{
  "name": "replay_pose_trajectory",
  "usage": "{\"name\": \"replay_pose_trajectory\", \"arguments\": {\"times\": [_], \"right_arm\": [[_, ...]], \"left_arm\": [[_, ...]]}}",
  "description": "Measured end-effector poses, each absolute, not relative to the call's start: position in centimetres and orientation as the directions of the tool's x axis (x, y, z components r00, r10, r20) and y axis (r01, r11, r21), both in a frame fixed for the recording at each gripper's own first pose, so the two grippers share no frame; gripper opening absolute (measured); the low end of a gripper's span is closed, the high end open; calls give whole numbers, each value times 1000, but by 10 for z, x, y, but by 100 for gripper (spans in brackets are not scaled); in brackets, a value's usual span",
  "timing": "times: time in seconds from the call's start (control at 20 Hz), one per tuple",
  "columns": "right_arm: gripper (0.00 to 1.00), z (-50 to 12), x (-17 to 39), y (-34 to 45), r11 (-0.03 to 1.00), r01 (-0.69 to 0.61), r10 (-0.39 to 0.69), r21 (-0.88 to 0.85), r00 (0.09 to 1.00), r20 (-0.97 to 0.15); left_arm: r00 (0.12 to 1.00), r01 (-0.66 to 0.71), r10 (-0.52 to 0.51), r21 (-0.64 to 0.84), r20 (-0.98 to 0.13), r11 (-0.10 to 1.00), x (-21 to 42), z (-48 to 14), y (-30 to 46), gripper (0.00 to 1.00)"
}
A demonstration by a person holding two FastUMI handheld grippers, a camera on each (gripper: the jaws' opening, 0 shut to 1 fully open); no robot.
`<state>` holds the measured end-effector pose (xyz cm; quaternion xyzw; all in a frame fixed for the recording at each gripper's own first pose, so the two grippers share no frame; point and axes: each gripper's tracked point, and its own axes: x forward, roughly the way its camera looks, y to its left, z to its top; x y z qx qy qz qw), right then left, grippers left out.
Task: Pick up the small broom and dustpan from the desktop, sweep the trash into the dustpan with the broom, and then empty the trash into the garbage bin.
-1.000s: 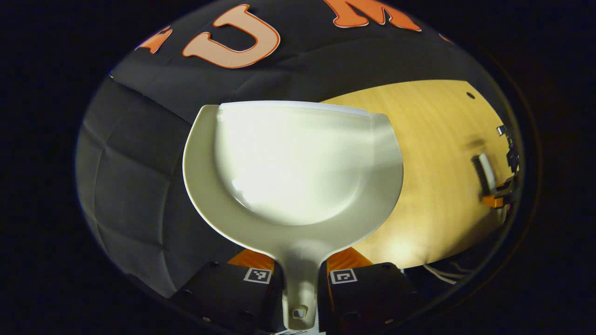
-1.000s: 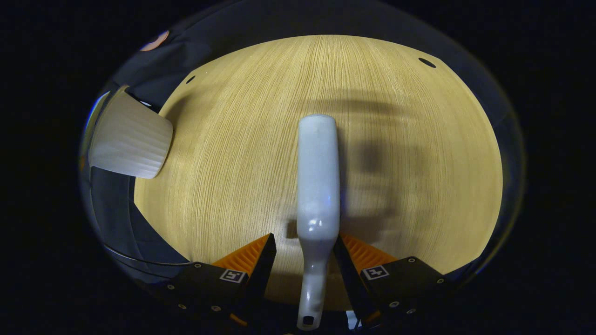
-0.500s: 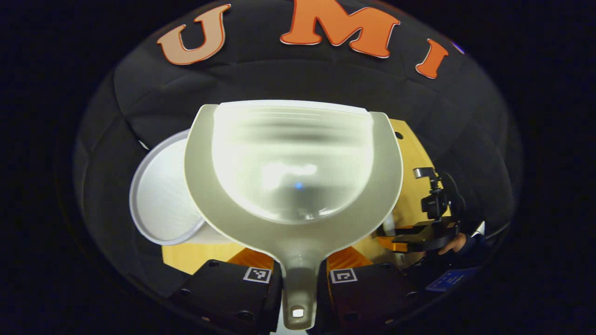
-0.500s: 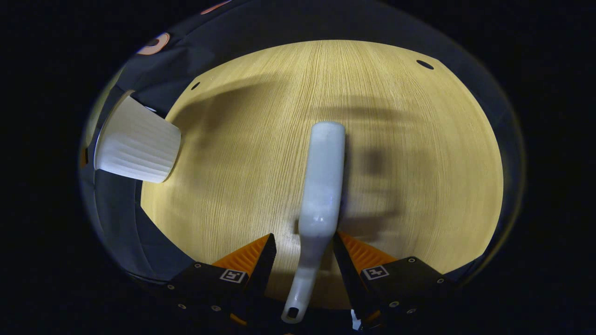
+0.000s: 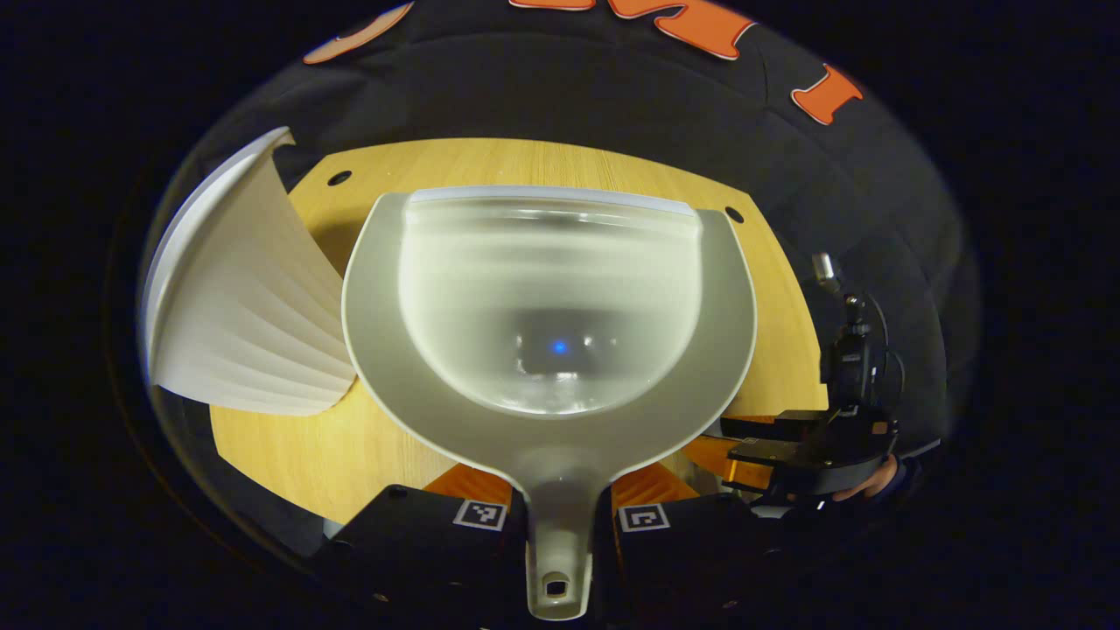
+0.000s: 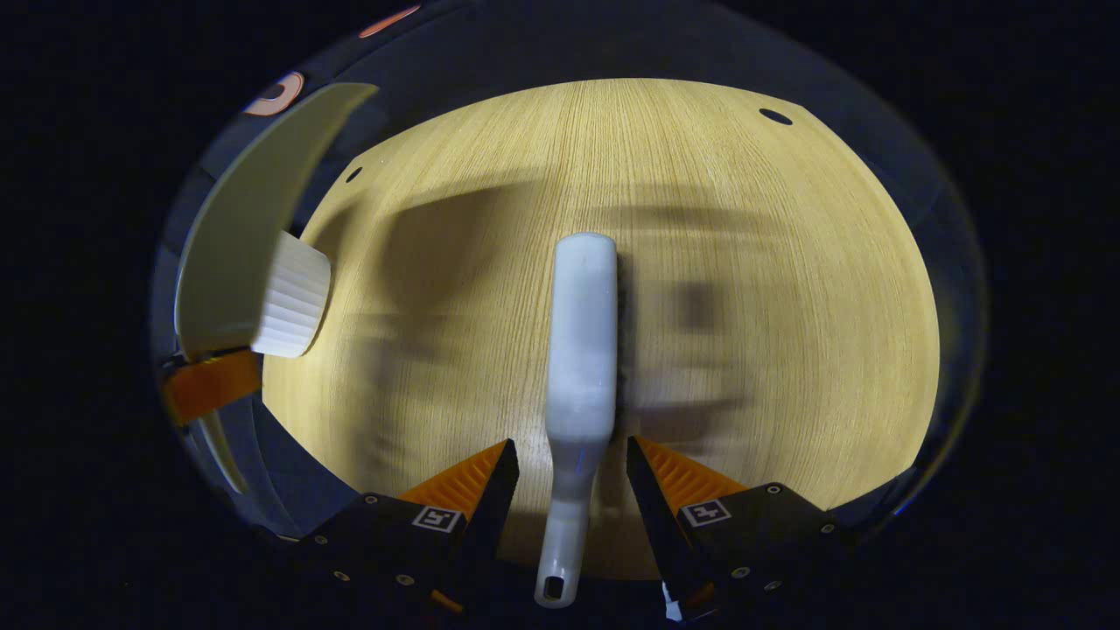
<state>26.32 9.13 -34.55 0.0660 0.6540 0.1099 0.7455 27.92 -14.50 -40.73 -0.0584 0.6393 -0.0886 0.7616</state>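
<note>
Dustpan (image 5: 542, 306) looks empty, clamped by left gripper (image 5: 560, 516); broom (image 6: 579, 350) lies between right gripper's (image 6: 573, 477) parted fingers; task nearly done.

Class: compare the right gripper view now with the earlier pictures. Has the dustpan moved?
Yes. The dustpan has swung in at the left, now in front of the ribbed garbage bin.

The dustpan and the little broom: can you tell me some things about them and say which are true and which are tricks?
1. The left gripper is holding the dustpan by its handle. True.
2. The dustpan is full of trash. False: its scoop looks empty.
3. The broom lies on the wooden desk between open fingers. True.
4. The bin stands to the right of the dustpan. False: in the left gripper view it is on the left.
</note>
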Motion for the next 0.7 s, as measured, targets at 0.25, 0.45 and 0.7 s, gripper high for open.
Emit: {"name": "replay_pose_trajectory", "arguments": {"times": [0.25, 0.45, 0.7], "right_arm": [[76, -349, 258, 92, 969, -79, 243, 236, 100, -965], [76, -353, 253, 96, 970, -71, 237, 232, 82, -968], [76, -353, 247, 104, 968, -83, 242, 236, 67, -968]], "left_arm": [[67, 72, -199, -195, -978, 978, 266, -459, -155, 34], [18, 70, -159, -157, -987, 985, 252, -489, -156, 32], [-23, 88, -141, -142, -990, 986, 235, -498, -160, 33]]}}
